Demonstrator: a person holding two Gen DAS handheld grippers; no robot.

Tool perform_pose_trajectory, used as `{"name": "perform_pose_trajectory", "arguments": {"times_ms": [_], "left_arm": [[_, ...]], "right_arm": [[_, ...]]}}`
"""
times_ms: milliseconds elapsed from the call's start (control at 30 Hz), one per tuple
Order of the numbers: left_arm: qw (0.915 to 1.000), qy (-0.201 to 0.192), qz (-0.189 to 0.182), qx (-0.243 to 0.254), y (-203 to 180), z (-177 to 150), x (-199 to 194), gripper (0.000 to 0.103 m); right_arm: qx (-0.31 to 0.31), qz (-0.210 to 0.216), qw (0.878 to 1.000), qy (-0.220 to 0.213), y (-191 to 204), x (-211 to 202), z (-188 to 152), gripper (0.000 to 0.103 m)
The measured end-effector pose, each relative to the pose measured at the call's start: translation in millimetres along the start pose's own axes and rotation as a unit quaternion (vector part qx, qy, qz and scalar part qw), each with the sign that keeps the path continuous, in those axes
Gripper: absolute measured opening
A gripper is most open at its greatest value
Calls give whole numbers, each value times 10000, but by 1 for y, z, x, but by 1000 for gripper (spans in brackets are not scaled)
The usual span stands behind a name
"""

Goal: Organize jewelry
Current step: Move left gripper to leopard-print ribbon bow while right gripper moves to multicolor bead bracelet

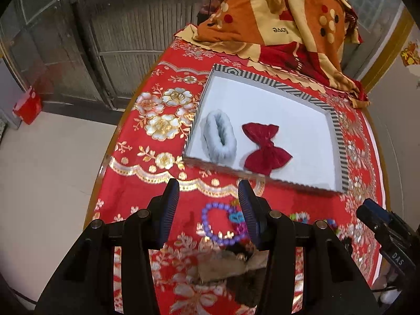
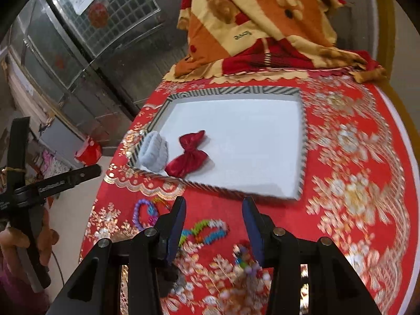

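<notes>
My left claw (image 1: 208,199): jaws wide apart, nothing between the pads, hovering over the red tablecloth (image 1: 147,173).
Just under my left claw: a purple bead bracelet (image 1: 212,223) lies flat on the cloth, partly hidden behind my right-hand finger; a blue and pink trinket sits inside its ring, too blurred to name.
Nearer me than that: a brown, furry piece (image 1: 223,262) on the cloth, blurred.
My right claw (image 2: 214,207): jaws also wide, holding nothing, above the cloth near the tray's front edge.
Below my right claw: a multicoloured bead bracelet (image 2: 207,229) between the fingers; a small beaded cluster (image 2: 242,258) by the right finger, smeared by motion.
Left of my right claw: the purple bracelet again, beside my other tool.
Ahead of both claws: a white tray with a striped rim (image 1: 338,136).
Inside the tray, front left corner: a grey fluffy scrunchie (image 1: 219,137), and just beside it a dark red bow (image 1: 265,148); whether they touch I cannot tell.
Beyond the tray: a folded orange and cream blanket (image 1: 275,15).
</notes>
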State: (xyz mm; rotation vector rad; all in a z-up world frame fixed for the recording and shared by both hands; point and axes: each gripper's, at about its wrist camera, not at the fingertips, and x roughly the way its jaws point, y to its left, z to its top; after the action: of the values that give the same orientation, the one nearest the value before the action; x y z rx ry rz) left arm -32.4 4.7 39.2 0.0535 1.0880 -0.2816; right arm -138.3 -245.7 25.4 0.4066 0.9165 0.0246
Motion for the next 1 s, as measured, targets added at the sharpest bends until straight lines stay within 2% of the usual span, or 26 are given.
{"name": "perform_pose_trajectory", "arguments": {"times_ms": [233,567,733,1000], "left_arm": [[9999,-60,5,92,2,-24,-18,46],[9996,85,-267,89,11,-47,-33,46],[9973,391,-614,120,15,-61,-28,47],[9930,802,-862,59,12,-84,-10,50]], "right_arm": [[67,-106,9999,-12,4,-18,-24,44],[80,-55,9999,90,8,-33,-54,49],[140,-10,9997,217,3,-36,-71,49],[239,-302,9985,399,-27,-39,-93,49]]}}
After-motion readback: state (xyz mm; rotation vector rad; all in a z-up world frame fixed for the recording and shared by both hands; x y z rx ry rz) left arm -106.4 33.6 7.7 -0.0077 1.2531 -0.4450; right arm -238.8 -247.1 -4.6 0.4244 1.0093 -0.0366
